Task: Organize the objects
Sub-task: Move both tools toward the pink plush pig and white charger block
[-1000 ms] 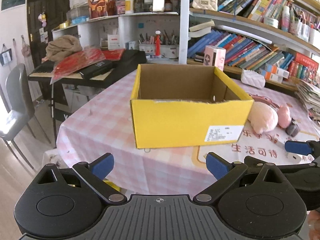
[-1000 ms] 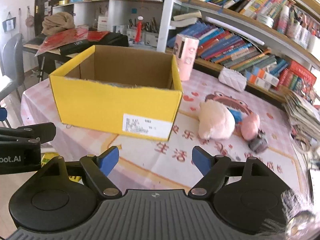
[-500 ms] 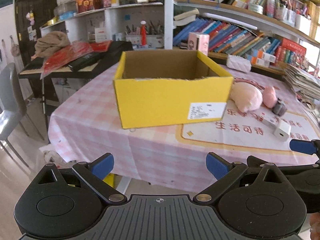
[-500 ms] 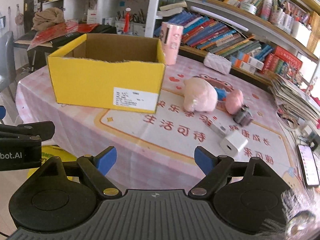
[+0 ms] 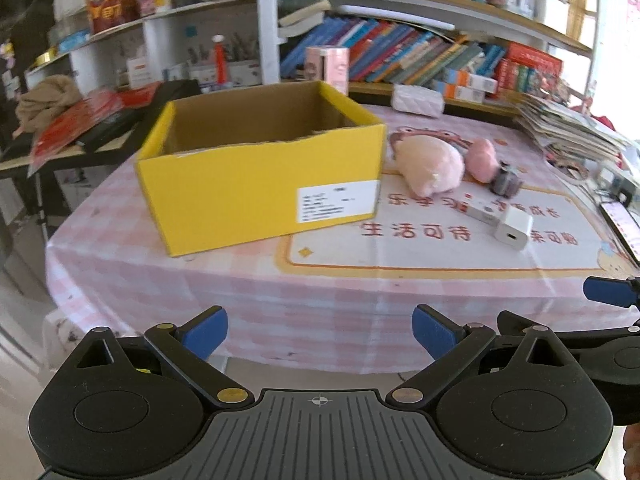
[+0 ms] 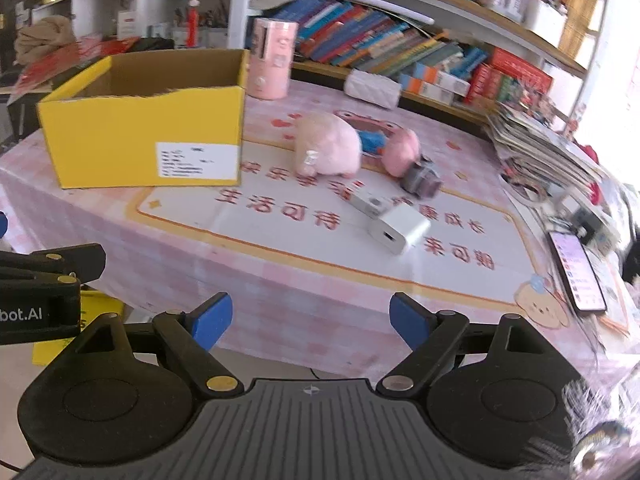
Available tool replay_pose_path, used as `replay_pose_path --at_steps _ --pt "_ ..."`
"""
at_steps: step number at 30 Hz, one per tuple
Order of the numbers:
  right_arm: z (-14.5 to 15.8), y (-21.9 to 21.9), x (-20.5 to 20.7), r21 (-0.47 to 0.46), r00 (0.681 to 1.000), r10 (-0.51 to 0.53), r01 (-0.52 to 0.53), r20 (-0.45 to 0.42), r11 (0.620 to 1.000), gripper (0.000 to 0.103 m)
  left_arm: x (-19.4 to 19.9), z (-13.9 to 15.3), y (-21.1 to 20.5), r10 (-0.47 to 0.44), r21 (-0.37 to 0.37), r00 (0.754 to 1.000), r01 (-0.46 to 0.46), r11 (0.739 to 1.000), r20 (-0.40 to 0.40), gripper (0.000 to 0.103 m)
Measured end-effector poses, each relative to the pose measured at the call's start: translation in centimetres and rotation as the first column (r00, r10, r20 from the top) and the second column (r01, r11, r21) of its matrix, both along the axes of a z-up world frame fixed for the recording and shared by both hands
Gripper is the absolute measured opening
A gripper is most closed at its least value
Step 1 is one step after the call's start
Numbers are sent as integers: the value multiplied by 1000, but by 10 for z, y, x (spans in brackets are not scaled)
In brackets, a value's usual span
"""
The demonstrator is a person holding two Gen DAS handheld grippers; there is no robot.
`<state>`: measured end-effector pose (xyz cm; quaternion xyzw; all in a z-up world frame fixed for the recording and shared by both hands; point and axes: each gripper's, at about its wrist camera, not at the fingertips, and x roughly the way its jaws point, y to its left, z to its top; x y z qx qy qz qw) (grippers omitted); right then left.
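A table (image 5: 132,276) with a pink checked cloth carries, on its left part, a yellow cardboard box (image 5: 256,196) that stands upright with its top open. To the right of the box lie a big pink plush toy (image 6: 326,146) and a smaller pink one (image 6: 402,152), then a small grey object (image 6: 422,178) just beside the smaller one, and nearer a white charger (image 6: 398,230) touching a small white block (image 6: 370,202). The left gripper (image 5: 320,330) and the right gripper (image 6: 308,318) both hang before the near table edge with jaws wide apart and nothing between them.
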<state>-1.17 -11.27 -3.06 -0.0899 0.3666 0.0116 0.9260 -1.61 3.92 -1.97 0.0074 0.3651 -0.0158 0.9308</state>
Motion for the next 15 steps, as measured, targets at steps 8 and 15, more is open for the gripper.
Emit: replay_pose_path --at_steps 8,15 --pt "-1 -27 1 -15 996 -83 83 -16 996 85 14 -3 -28 -74 -10 997 74 997 -10 100" --pt "-2 -51 11 -11 991 -131 130 -28 991 86 27 -3 -48 -101 -8 995 101 995 -11 100"
